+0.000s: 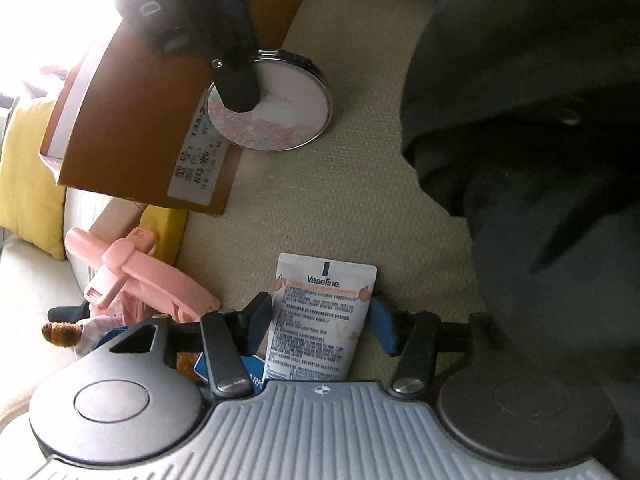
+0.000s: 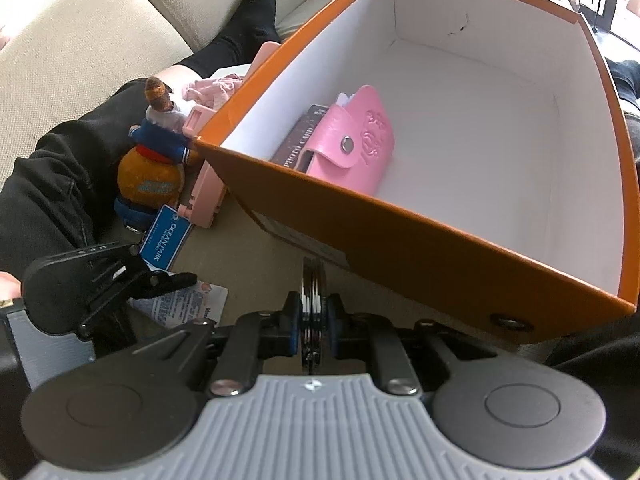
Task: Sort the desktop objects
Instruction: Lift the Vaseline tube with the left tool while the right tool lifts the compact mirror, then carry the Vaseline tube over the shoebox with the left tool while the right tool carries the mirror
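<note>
A white Vaseline tube (image 1: 320, 320) lies flat on the beige cushion, between the fingers of my left gripper (image 1: 320, 324), which stands open around it without pressing it. My right gripper (image 2: 314, 316) is shut on a round compact mirror (image 2: 313, 304), seen edge-on there. In the left wrist view the mirror (image 1: 280, 112) shows its pink face, with a black right finger (image 1: 236, 84) across it. The orange box (image 2: 400, 216) stands just beyond, open-topped. It holds a pink snap case (image 2: 352, 140) and a dark photo card pack (image 2: 298, 140). The left gripper also shows over the tube (image 2: 188, 304).
A brown plush doll (image 2: 152, 168), a blue Ocean Park tag (image 2: 164, 236) and a pink plastic piece (image 1: 152, 276) lie left of the box. A person's dark trouser leg (image 2: 52, 192) and black sock (image 2: 248, 28) rest on the sofa. A yellow cushion (image 1: 28, 176) sits behind.
</note>
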The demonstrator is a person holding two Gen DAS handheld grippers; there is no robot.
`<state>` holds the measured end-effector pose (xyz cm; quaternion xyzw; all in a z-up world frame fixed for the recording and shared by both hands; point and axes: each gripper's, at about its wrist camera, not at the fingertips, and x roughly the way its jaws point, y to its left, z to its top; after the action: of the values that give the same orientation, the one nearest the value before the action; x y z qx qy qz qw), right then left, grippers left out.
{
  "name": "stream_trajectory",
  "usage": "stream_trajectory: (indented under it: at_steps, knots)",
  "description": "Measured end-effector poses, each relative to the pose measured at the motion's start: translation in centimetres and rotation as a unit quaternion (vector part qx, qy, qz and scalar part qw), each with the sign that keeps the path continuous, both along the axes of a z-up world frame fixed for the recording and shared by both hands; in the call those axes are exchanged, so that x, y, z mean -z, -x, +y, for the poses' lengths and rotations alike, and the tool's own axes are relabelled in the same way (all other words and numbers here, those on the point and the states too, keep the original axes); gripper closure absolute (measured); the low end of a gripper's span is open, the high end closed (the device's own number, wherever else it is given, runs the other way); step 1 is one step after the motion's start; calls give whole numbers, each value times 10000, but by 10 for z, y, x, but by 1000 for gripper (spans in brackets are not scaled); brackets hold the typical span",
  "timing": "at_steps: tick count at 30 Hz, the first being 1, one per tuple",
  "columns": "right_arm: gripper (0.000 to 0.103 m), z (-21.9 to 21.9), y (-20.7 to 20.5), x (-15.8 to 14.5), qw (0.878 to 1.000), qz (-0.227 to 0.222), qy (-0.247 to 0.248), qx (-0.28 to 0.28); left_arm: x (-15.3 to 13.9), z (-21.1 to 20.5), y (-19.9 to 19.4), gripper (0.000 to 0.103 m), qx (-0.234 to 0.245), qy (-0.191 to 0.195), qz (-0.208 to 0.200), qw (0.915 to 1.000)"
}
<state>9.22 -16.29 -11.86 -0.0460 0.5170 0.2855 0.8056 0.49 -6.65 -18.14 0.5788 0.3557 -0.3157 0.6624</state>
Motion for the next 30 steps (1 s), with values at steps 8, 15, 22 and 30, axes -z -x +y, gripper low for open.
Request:
stream_trajectory:
  at_steps: [8,15,22,30]
  knots:
    - [88,-7,5,2,10000,63,-38,42,-15,9,-7,81,-541,557,-249,9967]
    - [88,-11,7,0,9999,77,-76,104,-38,21,-22,91,-1416,1211,-551,9809]
    - [89,-12,7,-12,9994,22,-345,42,-86,55,-38,94,-2567,2646,-659,9272]
    - [89,19,2,-11,9958,254,-868,-140,-116,76,-29,94,-3365,4269,-531,8377]
